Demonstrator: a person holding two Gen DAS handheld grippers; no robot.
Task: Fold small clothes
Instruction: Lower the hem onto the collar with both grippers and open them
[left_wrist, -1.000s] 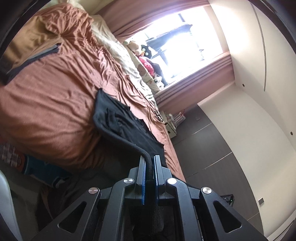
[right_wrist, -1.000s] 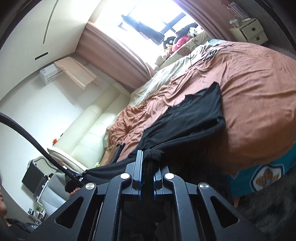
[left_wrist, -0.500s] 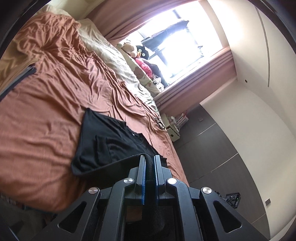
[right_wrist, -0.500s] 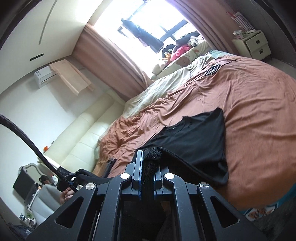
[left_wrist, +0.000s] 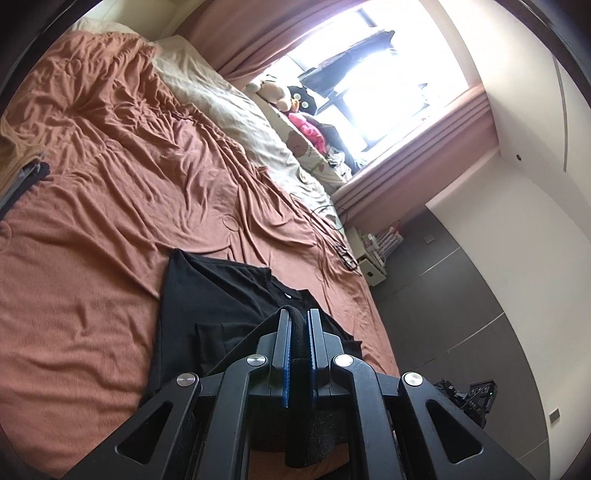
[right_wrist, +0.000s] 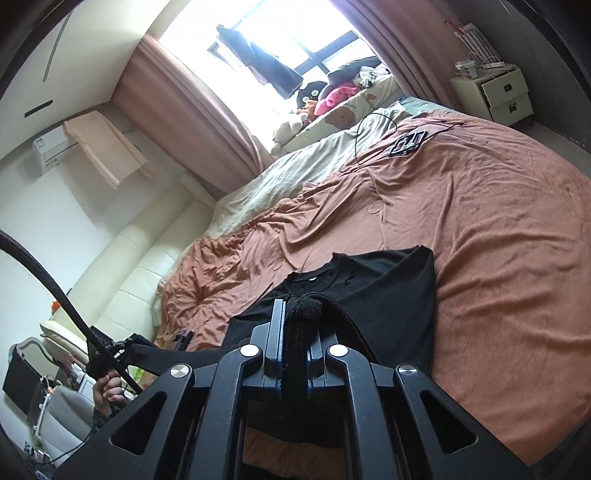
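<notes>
A black T-shirt (left_wrist: 207, 295) is seen spread on the rust-brown bedspread (left_wrist: 110, 192) of the bed, near the bed's near edge, with its neckline turned toward the window (right_wrist: 280, 40) end of the bed. In the left wrist view the left claw (left_wrist: 298, 325) is shown clamped narrowly on a bunched fold of the black fabric, which is drawn up between the blue pads and hangs below them. In the right wrist view the right claw (right_wrist: 295, 314) is likewise closed tight on a thick roll of the same shirt's edge, and a taut hem is seen running from it toward the shirt on the bedspread. The shirt's collar with a small white label (right_wrist: 310, 278) is visible just beyond the right claw. At the left of the right wrist view the other handheld device is seen gripped by a hand (right_wrist: 107, 391), with a stretch of black cloth held out from it. Beyond the shirt, toward the window, a pale quilt (left_wrist: 229, 110) and soft toys (left_wrist: 280, 92) are laid along the far side of the bed. A small dark object with a cable (right_wrist: 408, 142) is seen lying on the bedspread, well apart from the shirt. A white bedside cabinet (right_wrist: 495, 92) stands by the bed's far corner.
</notes>
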